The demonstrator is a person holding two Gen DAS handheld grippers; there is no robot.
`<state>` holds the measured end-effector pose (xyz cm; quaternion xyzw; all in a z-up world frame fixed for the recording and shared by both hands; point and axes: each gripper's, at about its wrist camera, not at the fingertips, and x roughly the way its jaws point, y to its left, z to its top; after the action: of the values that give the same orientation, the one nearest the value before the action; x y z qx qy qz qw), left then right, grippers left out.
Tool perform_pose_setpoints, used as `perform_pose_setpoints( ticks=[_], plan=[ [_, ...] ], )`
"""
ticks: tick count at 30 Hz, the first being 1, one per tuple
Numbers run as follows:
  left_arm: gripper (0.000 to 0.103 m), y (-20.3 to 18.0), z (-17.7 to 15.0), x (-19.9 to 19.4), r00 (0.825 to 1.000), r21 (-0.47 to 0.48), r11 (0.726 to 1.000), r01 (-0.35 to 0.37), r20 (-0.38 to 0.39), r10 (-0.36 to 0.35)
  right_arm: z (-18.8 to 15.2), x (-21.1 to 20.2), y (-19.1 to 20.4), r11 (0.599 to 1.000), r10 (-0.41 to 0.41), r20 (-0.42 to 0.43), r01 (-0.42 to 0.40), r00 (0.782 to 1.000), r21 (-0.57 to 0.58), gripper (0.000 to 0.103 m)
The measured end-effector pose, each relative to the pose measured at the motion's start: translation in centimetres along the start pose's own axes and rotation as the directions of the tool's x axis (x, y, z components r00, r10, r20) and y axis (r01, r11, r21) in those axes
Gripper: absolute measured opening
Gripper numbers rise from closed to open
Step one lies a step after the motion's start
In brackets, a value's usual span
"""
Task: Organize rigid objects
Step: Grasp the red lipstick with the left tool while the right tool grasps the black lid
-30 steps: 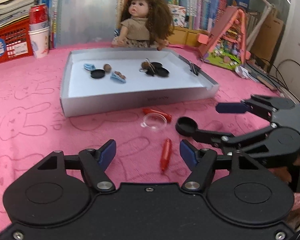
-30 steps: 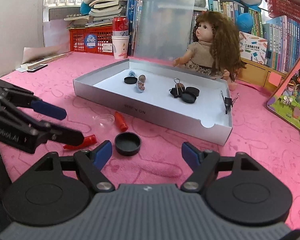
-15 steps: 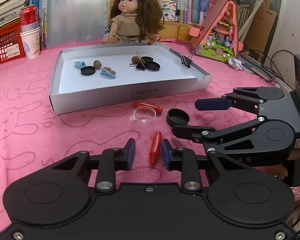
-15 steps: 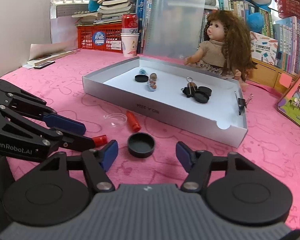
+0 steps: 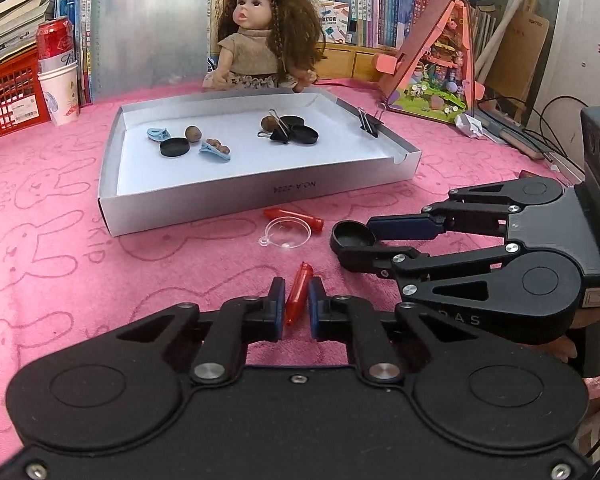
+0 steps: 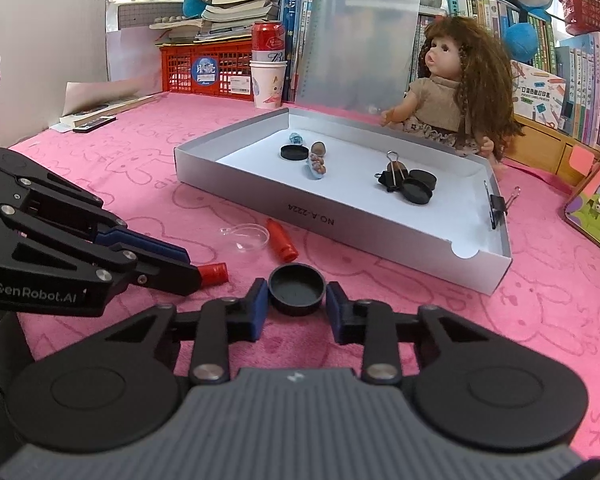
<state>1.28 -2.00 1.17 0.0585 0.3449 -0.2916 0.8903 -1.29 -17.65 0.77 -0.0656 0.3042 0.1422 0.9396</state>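
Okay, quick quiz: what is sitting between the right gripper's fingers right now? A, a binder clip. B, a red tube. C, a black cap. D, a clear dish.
C: the right gripper has its fingers closed on either side of the black cap, on the pink cloth in front of the box.

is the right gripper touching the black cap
Touching: in the right wrist view both blue pads of the right gripper press the sides of the black cap.
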Motion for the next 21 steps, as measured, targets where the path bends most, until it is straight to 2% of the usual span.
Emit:
perform_pose_setpoints(
  ticks=[21],
  plan=[
    [0.011, -0.11, 0.19, -0.13, 1.0, 0.013, 1.0, 0.004, 0.006, -0.004, -0.22, -0.59, -0.8, 0.999, -0.039, 0.011, 0.038, 0.999, 0.036, 0.037]
  ],
)
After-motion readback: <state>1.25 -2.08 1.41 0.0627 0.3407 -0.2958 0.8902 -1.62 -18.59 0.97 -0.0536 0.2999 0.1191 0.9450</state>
